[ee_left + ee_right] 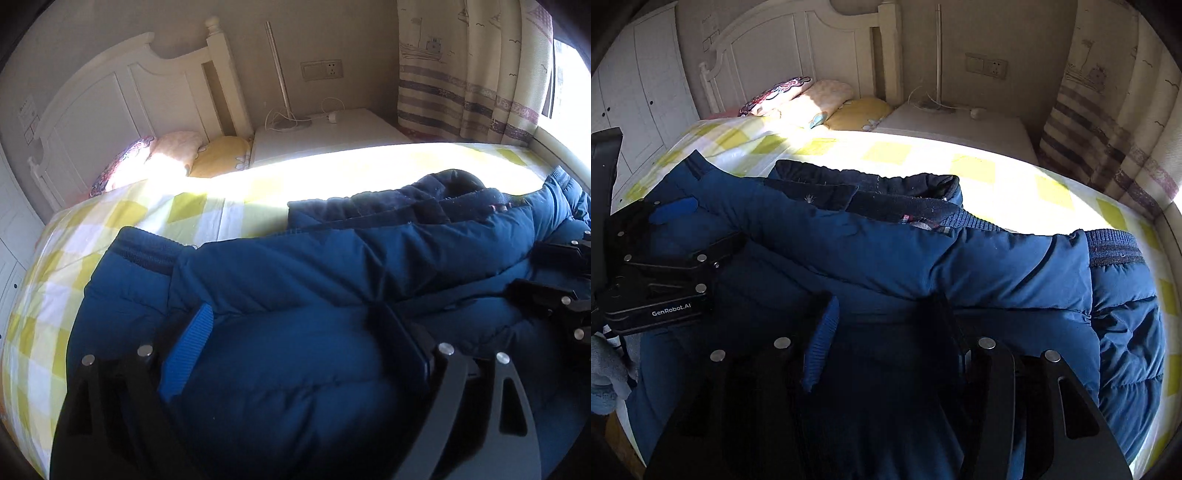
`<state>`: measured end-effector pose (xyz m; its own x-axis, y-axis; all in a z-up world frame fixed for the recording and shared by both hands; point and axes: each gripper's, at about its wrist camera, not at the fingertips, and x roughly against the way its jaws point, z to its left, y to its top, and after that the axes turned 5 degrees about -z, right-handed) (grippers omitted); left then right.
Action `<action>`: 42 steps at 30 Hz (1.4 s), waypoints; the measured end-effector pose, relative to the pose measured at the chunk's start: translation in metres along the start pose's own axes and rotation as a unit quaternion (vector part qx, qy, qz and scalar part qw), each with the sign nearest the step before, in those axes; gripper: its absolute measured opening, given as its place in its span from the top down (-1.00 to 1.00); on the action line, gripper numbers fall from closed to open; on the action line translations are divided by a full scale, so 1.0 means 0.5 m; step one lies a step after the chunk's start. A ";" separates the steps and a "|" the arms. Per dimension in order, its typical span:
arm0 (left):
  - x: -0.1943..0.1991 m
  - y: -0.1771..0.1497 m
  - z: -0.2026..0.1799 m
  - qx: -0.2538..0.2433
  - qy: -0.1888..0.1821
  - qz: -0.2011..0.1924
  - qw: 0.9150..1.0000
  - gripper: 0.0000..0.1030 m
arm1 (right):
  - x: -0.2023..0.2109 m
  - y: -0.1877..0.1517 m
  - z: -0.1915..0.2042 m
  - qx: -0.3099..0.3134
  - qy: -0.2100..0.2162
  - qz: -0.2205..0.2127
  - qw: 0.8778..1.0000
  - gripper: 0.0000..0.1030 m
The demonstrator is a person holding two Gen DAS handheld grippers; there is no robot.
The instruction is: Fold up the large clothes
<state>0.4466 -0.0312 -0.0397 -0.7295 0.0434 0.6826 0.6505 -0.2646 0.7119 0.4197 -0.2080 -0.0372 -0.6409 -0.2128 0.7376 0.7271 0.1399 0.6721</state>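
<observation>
A dark blue padded jacket (295,280) is lying across the bed (122,218), filling the lower and right parts of the left wrist view and most of the middle and bottom of the right wrist view (923,258). Both sleeves are lying crosswise over the body, one ribbed cuff (1112,247) showing at the right of the right wrist view, the other cuff (147,251) at the left-centre of the left wrist view. The dark collar (886,192) is sitting along the far edge, toward the sunlit check sheet.

The left tongs (291,339) are standing wide apart over the quilted body, nothing gripped between them. The right tongs (882,332) are standing about half open at the lower centre of the right wrist view, hovering at the sleeve's near edge; the pads are not seen pressing cloth, so they look empty.

By the look of it, the jacket is going to handle as soft, bulky and springy: the puffed filling will probably be pushing back against any fold, and the smooth shell is likely to be slipping in a shallow pinch. The firmer places to take hold are probably the ribbed cuffs, the hem band and the stitched seams between the quilted panels, pinching deep so both layers come along. Lifting from the middle of a panel would likely be gathering only the outer skin.
</observation>
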 end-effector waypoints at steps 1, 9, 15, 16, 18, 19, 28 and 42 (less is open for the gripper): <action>-0.003 -0.002 0.006 0.007 -0.006 0.003 1.000 -0.79 | 0.001 -0.002 -0.001 -0.004 0.004 0.000 1.000 0.05; -0.011 -0.008 0.014 0.014 -0.005 0.011 1.000 -0.86 | 0.029 0.016 0.060 0.064 -0.069 -0.008 0.996 0.04; -0.009 -0.008 0.028 0.034 -0.021 0.011 0.999 -0.86 | -0.012 0.049 0.091 0.081 -0.071 -0.003 0.994 0.05; -0.009 -0.009 0.030 0.036 -0.022 0.011 0.999 -0.86 | -0.026 0.054 0.080 0.068 -0.064 0.004 0.996 0.05; -0.013 -0.007 0.036 0.044 -0.027 0.013 0.999 -0.86 | -0.047 0.062 0.045 0.025 -0.038 0.009 0.999 0.06; -0.015 -0.007 0.038 0.048 -0.030 0.015 0.998 -0.86 | -0.055 0.062 0.031 0.008 -0.024 0.011 1.000 0.05; -0.013 -0.008 0.035 0.048 -0.029 0.014 0.998 -0.87 | -0.052 0.091 0.074 0.018 -0.045 0.008 0.999 -0.01; 0.003 0.067 0.030 -0.023 0.005 0.016 1.000 -0.91 | 0.028 0.124 -0.046 -0.003 -0.071 -0.020 0.997 -0.34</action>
<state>0.4706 -0.0257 -0.0125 -0.7110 0.0239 0.7028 0.6632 -0.3092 0.6815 0.4612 -0.2248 0.0133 -0.6977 -0.0781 0.7121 0.7012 0.1289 0.7012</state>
